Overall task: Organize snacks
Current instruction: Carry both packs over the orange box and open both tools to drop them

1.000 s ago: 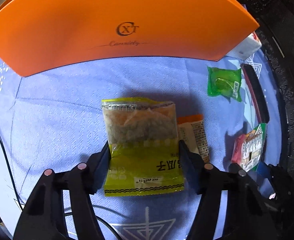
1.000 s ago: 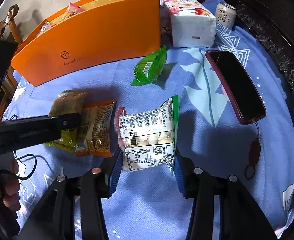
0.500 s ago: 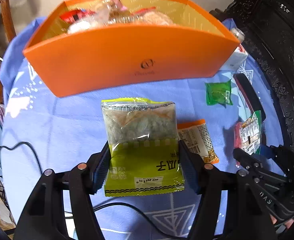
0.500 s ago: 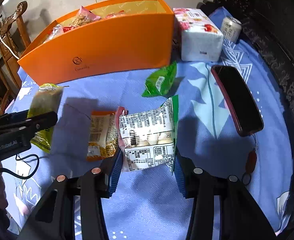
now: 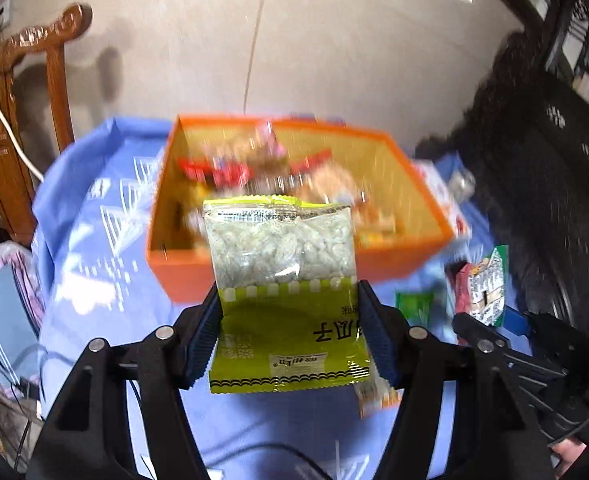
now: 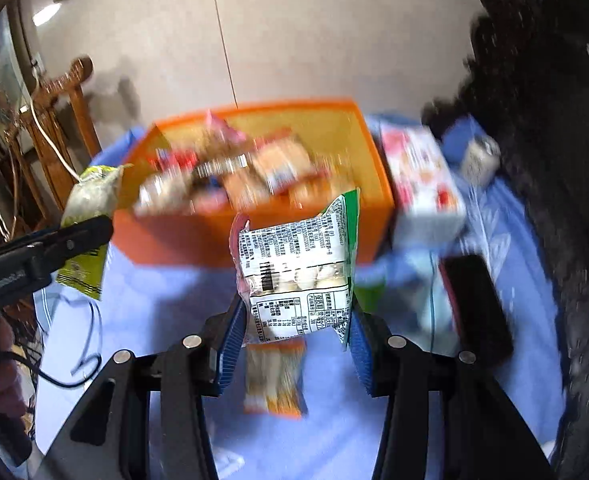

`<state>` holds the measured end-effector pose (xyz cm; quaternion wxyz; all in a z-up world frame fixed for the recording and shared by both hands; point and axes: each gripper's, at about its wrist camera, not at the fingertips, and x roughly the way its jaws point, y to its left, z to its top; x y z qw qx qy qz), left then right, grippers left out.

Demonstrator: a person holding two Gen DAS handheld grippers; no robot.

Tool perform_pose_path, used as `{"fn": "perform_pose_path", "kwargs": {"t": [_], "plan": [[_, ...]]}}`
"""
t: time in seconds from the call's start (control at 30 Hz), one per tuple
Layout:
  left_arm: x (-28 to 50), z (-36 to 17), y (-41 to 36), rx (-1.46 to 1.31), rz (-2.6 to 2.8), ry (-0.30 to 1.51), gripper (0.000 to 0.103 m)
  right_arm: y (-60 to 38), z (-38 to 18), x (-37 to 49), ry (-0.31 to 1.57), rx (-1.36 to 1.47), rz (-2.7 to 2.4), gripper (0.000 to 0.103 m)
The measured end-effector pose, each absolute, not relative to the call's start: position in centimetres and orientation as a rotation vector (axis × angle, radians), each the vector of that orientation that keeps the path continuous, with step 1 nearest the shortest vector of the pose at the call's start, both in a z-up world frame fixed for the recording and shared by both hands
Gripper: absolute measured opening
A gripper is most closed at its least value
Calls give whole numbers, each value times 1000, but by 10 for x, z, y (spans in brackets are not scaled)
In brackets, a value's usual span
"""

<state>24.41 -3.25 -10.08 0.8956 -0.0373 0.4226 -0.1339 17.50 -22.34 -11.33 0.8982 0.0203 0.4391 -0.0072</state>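
My left gripper (image 5: pixel 288 308) is shut on a yellow-green seed packet (image 5: pixel 282 264) and holds it in the air in front of the orange box (image 5: pixel 198 276), which holds several snack packets. My right gripper (image 6: pixel 294 312) is shut on a white, red and green snack packet (image 6: pixel 298 276), raised before the same orange box (image 6: pixel 182 240). An orange packet (image 6: pixel 274 380) lies on the blue cloth below it. A small green packet (image 5: pixel 414 306) lies on the cloth in the left wrist view. The left gripper and its seed packet (image 6: pixel 90 204) show at the left of the right wrist view.
A white floral box (image 6: pixel 422 176) and a can (image 6: pixel 478 160) stand right of the orange box. A dark phone (image 6: pixel 478 304) lies on the blue cloth (image 6: pixel 154 328) at right. A wooden chair (image 5: pixel 10 120) stands at left; black cables trail at the near left edge.
Both grippers have risen off the cloth with their packets and tilted up toward the orange box, whose inside now shows. The orange packet stays on the cloth.
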Motion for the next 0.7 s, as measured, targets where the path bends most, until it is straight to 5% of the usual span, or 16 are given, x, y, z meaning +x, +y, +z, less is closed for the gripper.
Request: {"fn": "perform_pose_path", "kwargs": {"t": [0.5,0.57,0.63,0.7], "plan": [[342,-50,-34,-54,-200,772,64,-211,-58,292,761,3,28,48],[353,-51,-35,-51,-181,787,67,-212,-63,306,779,-5,26,52],[360,-50,-36,-40,-144,787,83,-212,-67,315,804,-7,24,65],[361,-48,-35,-35,-118,766,88,-214,-69,317,805,-6,2,70]]}}
